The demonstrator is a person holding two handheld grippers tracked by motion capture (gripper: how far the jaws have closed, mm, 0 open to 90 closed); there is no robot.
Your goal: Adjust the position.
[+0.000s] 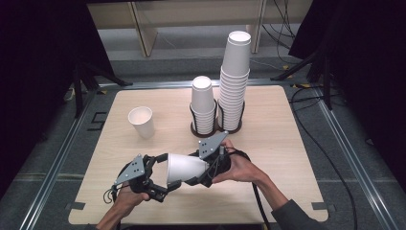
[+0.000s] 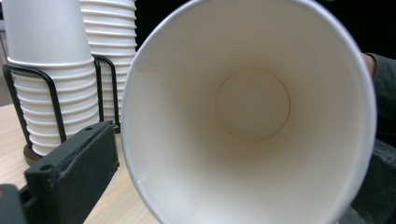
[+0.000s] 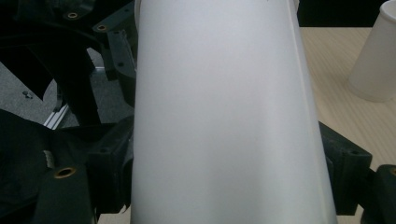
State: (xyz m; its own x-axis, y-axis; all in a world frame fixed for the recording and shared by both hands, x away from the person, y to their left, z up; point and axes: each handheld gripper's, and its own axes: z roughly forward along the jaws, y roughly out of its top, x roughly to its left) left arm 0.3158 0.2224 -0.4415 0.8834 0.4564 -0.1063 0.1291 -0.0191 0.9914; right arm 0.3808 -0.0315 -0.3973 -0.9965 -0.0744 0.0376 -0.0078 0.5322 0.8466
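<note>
A white paper cup (image 1: pixel 184 166) lies on its side in the air above the front of the wooden table (image 1: pixel 282 143), held between the two grippers. My right gripper (image 1: pixel 207 168) is shut on its narrow bottom end; in the right gripper view the cup's wall (image 3: pixel 224 116) runs up between the black fingers (image 3: pixel 108 161). My left gripper (image 1: pixel 163 173) stands open, its jaws spread above and below the cup's wide rim. In the left gripper view I look straight into the cup's mouth (image 2: pixel 252 102), with one black finger (image 2: pixel 70 172) just beside the rim.
Two stacks of upside-down white cups sit in a black wire holder at the table's middle back: a short stack (image 1: pixel 203 103) and a tall stack (image 1: pixel 234 81). A single cup (image 1: pixel 142 122) stands mouth up at the left. Cables lie on the floor at the right.
</note>
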